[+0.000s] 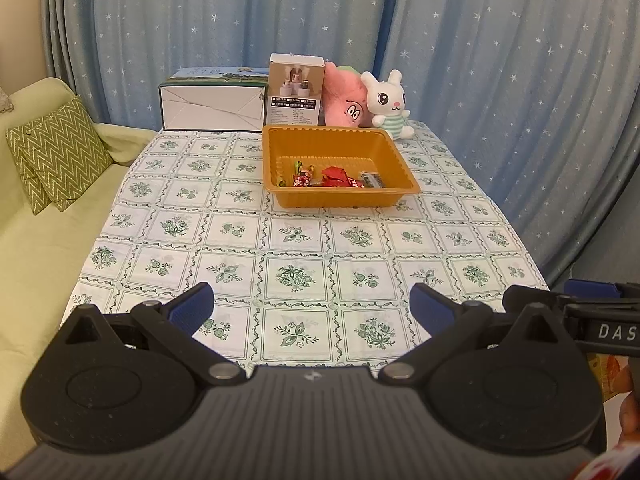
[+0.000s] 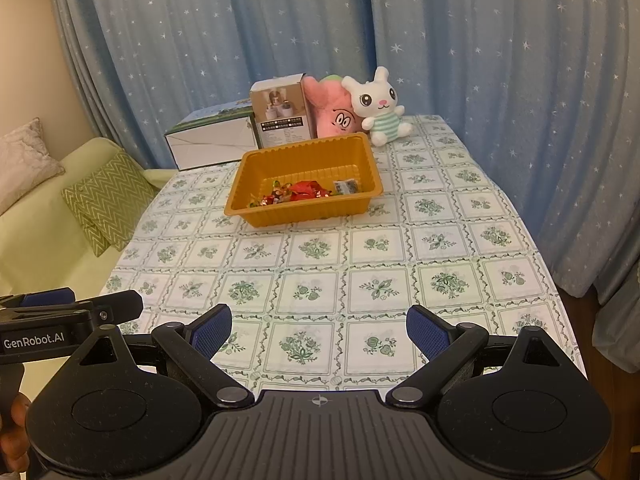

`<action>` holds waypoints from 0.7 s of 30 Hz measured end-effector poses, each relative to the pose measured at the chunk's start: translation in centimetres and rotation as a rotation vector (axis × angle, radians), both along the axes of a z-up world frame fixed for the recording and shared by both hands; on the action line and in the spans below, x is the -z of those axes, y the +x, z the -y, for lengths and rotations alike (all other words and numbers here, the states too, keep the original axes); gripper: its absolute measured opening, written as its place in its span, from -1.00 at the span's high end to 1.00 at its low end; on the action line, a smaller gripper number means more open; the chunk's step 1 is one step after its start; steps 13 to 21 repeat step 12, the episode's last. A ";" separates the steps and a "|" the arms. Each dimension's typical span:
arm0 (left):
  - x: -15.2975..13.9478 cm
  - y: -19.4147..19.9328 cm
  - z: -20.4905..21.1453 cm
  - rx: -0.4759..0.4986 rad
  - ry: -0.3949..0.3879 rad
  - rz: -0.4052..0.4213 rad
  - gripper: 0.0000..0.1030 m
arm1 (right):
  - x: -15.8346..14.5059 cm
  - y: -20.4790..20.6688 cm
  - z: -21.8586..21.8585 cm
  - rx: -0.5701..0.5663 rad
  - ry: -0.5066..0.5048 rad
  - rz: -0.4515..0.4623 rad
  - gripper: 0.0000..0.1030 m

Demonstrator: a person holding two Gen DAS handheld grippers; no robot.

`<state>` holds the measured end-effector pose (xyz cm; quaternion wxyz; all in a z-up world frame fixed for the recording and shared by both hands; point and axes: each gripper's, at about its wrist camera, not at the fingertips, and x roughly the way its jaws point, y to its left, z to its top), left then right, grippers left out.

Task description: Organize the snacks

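Snacks (image 1: 332,178) sit bunched in the orange tray (image 1: 340,196) at the far end; both grippers — left gripper (image 1: 312,306), right gripper (image 2: 319,330) — gape empty (a reach could nudge the light tray away).

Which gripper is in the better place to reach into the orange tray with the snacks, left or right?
Neither clearly, perhaps the left. Both the left gripper and the right gripper are open, empty and well short of the orange tray. In the left view the tray lies almost straight ahead; in the right view it sits slightly left.
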<state>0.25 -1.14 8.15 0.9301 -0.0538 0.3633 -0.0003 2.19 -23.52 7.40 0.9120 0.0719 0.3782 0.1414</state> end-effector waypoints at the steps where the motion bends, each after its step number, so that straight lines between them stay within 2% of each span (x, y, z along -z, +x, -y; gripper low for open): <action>1: 0.0 0.0 0.0 0.000 0.000 -0.001 -1.00 | 0.0 0.0 0.0 0.000 0.000 0.000 -0.82; 21: 0.1 -0.1 0.1 0.003 -0.001 0.007 -1.00 | 0.1 0.1 0.2 0.001 0.002 0.000 -0.82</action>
